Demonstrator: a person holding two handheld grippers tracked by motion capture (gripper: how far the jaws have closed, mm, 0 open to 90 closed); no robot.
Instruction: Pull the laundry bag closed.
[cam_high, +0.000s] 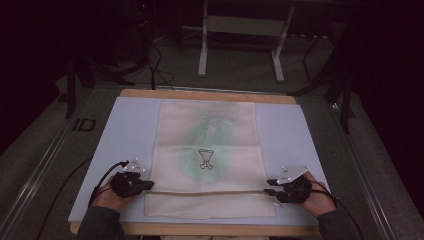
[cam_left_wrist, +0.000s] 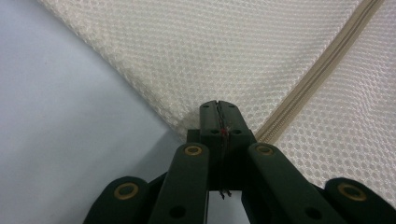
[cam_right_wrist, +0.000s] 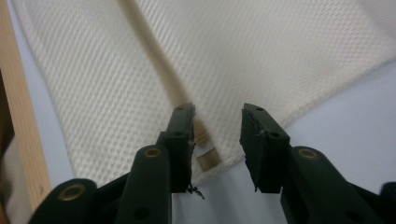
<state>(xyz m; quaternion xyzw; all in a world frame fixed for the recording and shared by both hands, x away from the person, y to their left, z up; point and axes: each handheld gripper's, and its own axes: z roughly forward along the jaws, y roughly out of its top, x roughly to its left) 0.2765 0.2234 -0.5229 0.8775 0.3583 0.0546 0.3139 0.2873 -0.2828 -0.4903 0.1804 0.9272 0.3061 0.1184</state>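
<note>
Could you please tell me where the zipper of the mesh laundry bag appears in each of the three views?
High view: the zipper runs level across the bag's near part, between both grippers.
Left gripper view: diagonal at right, from jaws to upper right corner.
Right gripper view: diagonal from top centre to the jaws.
Shared landmark: the mesh bag.

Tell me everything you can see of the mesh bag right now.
The mesh bag is cream netting, lying flat on the pale blue mat. Green fabric with a small dark drawing shows through it. A tan zipper runs across near the front edge. The left claw is shut on the bag's edge beside the zipper's end; the right claw stands open over the other end, by the pull tab.
</note>
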